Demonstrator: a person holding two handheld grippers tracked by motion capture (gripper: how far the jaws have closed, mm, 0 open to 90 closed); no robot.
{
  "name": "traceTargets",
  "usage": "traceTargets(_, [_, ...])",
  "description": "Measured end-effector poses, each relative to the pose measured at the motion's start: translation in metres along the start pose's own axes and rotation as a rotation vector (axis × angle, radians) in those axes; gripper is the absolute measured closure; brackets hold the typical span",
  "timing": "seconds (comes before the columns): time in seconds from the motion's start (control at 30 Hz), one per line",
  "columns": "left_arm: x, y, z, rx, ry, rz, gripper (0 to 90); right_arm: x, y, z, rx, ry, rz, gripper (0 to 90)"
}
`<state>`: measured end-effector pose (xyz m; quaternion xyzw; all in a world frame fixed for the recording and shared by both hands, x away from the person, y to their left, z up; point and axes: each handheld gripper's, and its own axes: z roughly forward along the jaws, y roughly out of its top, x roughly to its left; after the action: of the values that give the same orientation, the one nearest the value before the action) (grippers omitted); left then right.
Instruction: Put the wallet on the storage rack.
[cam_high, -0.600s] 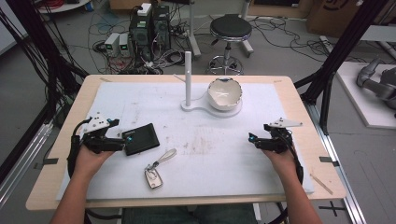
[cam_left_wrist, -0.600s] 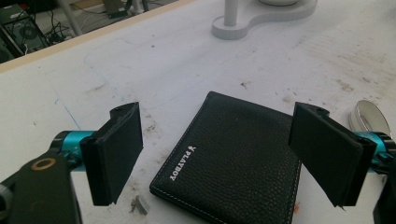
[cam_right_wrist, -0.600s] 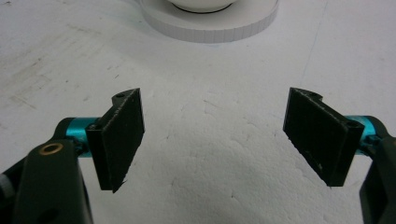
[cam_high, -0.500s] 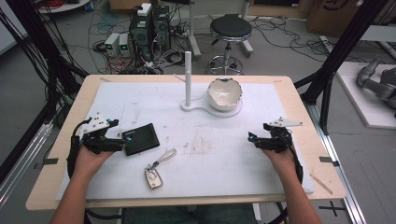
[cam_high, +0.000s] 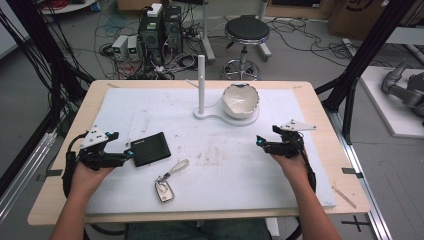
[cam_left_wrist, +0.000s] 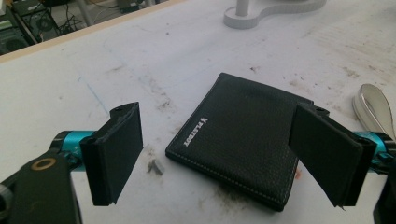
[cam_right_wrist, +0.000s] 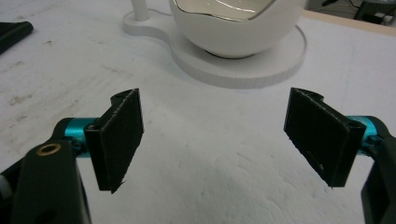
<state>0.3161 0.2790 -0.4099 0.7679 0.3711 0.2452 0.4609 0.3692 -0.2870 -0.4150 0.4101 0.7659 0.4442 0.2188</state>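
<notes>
A black leather wallet (cam_high: 150, 148) lies flat on the white mat at the left. My left gripper (cam_high: 128, 155) is open right beside its near-left edge. In the left gripper view the wallet (cam_left_wrist: 240, 135) sits just beyond and between the spread jaws of the gripper (cam_left_wrist: 224, 158), untouched. A car key with a grey strap (cam_high: 166, 183) lies in front of the wallet. My right gripper (cam_high: 260, 143) is open over bare mat at the right. A white bowl (cam_right_wrist: 238, 25) on a white stand lies ahead of it (cam_right_wrist: 219, 140).
The white stand (cam_high: 220, 114) has an upright post (cam_high: 201, 82) and carries the bowl (cam_high: 241, 100) at the back middle. The strap's loop (cam_left_wrist: 376, 105) lies at the right in the left gripper view. A stool and computers stand on the floor behind the table.
</notes>
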Motion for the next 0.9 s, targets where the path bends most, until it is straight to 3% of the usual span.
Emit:
traceTargets(0.23, [0.001,-0.009,-0.018,0.007,0.03,-0.011,17.7,0.02,0.016,0.019,0.008,0.043,-0.036,20.1])
traceTargets(0.33, [0.001,-0.012,-0.025,0.007,0.038,-0.014,17.7,0.03,0.023,0.03,0.001,0.095,-0.029,20.1])
traceTargets(0.53, [-0.001,-0.02,-0.033,0.019,0.043,-0.013,17.7,0.051,0.037,0.049,0.011,0.125,-0.058,20.1])
traceTargets(0.9, [-0.002,-0.036,-0.057,0.033,0.08,-0.033,17.7,0.099,0.056,0.097,0.042,0.226,-0.087,19.8])
